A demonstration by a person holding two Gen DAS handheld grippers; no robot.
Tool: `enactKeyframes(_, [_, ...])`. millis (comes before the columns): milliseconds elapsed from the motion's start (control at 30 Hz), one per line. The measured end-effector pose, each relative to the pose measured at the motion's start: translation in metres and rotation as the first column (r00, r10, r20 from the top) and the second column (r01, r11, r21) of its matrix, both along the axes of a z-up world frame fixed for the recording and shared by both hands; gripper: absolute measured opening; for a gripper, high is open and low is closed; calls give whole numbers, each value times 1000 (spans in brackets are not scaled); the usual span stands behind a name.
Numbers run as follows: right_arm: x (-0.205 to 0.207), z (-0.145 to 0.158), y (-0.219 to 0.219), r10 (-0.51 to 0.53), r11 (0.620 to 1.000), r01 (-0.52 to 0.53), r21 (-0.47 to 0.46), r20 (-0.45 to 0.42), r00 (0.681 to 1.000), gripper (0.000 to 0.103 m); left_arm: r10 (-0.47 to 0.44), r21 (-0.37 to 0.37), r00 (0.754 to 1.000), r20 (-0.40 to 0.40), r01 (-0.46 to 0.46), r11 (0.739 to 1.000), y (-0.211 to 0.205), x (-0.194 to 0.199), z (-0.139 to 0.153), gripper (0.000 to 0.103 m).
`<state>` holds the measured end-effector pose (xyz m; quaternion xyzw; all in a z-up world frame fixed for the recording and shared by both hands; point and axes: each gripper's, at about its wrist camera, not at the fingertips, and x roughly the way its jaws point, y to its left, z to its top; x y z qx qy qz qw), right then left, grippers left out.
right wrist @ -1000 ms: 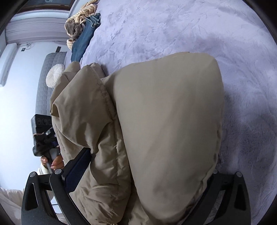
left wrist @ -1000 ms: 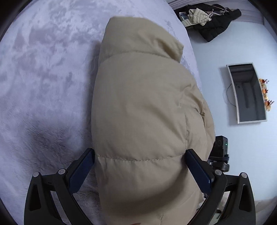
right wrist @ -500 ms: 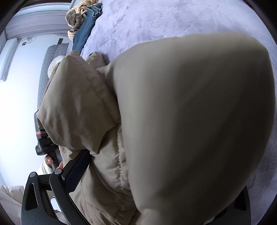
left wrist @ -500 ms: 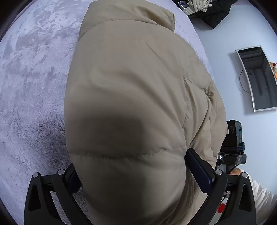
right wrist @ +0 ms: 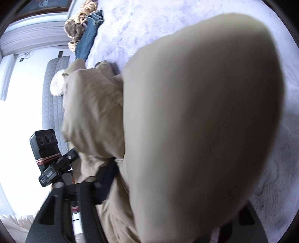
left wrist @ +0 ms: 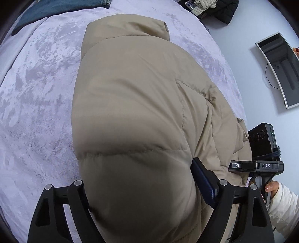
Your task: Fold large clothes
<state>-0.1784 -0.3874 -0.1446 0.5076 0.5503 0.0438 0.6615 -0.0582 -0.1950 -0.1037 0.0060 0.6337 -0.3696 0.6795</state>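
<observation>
Both sets of jaws have just been closing on the puffy beige jacket, the left gripper and right gripper each squeezing a padded bulge. We should pinch deep and carry evenly. Jacket lies on the lilac bedspread; jeans beyond it, well apart.

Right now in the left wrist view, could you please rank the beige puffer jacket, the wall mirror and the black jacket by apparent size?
1. beige puffer jacket, inflated by nearness
2. wall mirror
3. black jacket, cut off by the frame edge
</observation>
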Motion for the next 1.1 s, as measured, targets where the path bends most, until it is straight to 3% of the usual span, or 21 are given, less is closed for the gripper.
enactKeyframes(133, [-2, 12, 1, 5, 1000, -6, 9, 32, 999, 46, 0, -17, 1000, 17, 0, 1000, 6, 1, 17, 82])
enactKeyframes(367, [16, 38, 16, 11, 1000, -11, 0, 82, 997, 45, 27, -76, 999, 41, -24, 997, 26, 19, 42, 81])
enactKeyframes(667, [79, 60, 77, 26, 999, -20, -42, 156, 987, 45, 64, -92, 993, 101, -55, 994, 113, 94, 69, 81])
enactKeyframes(900, [169, 45, 144, 60, 997, -52, -48, 191, 980, 45, 143, -62, 980, 135, -136, 989, 190, 183, 51, 81])
enactKeyframes(1100, [234, 11, 176, 90, 994, -79, -72, 158, 983, 45, 198, 8, 971, 136, -201, 980, 217, 226, -3, 81])
